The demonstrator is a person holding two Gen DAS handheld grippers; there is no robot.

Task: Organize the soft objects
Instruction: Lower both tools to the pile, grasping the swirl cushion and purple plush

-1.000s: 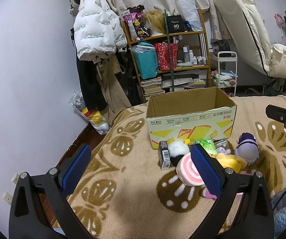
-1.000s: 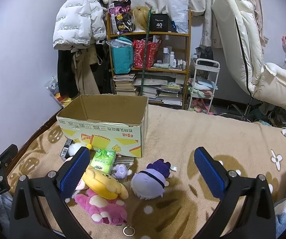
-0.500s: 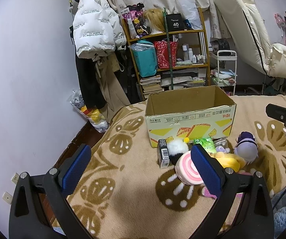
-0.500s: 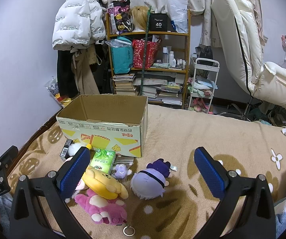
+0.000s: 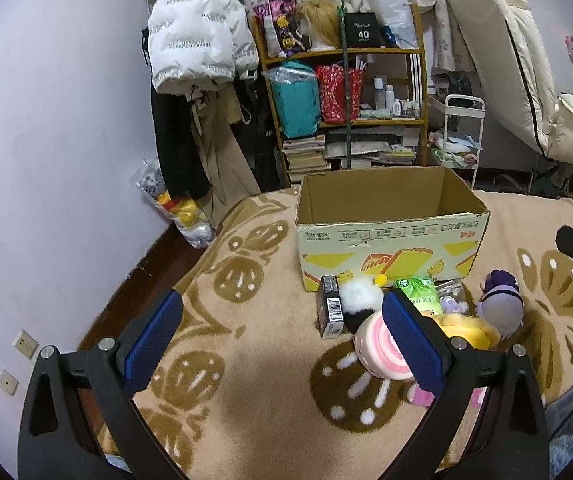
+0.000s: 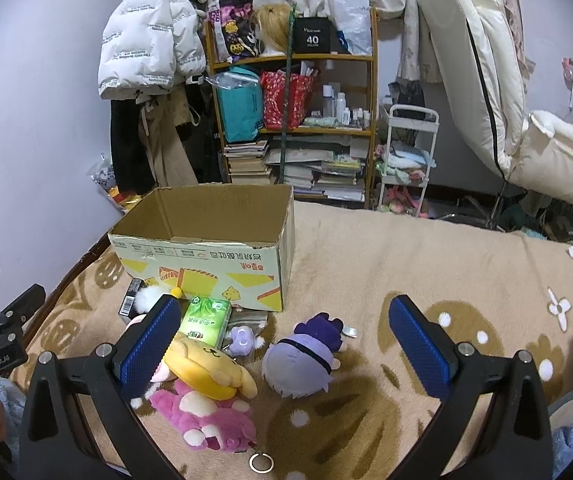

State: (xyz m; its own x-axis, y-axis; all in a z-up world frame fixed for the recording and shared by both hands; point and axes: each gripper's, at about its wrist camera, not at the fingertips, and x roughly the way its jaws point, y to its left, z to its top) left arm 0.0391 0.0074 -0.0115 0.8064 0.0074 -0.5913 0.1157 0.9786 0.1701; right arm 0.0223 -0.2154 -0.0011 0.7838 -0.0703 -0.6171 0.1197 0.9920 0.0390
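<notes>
An open cardboard box (image 5: 390, 236) (image 6: 206, 256) stands on the brown blanket. In front of it lies a pile of soft toys: a purple plush (image 6: 300, 354) (image 5: 502, 306), a yellow plush (image 6: 206, 368) (image 5: 466, 330), a magenta plush (image 6: 206, 420), a pink-and-white striped plush (image 5: 376, 346) and a white-and-black fluffy plush (image 5: 360, 300). My left gripper (image 5: 282, 336) is open and empty, to the left of the pile. My right gripper (image 6: 286, 340) is open and empty, above the purple plush.
A green tissue pack (image 6: 204, 318), a small black carton (image 5: 330, 310) and a small lilac toy in a clear bag (image 6: 242, 338) lie among the plushes. A cluttered shelf (image 6: 298, 120), hanging coats (image 6: 146, 80) and a cream recliner (image 6: 506, 100) stand behind the bed.
The left wrist view has shifted slightly, with the box and toys drifting a little left. The right gripper has hardly moved. Both stay open.
</notes>
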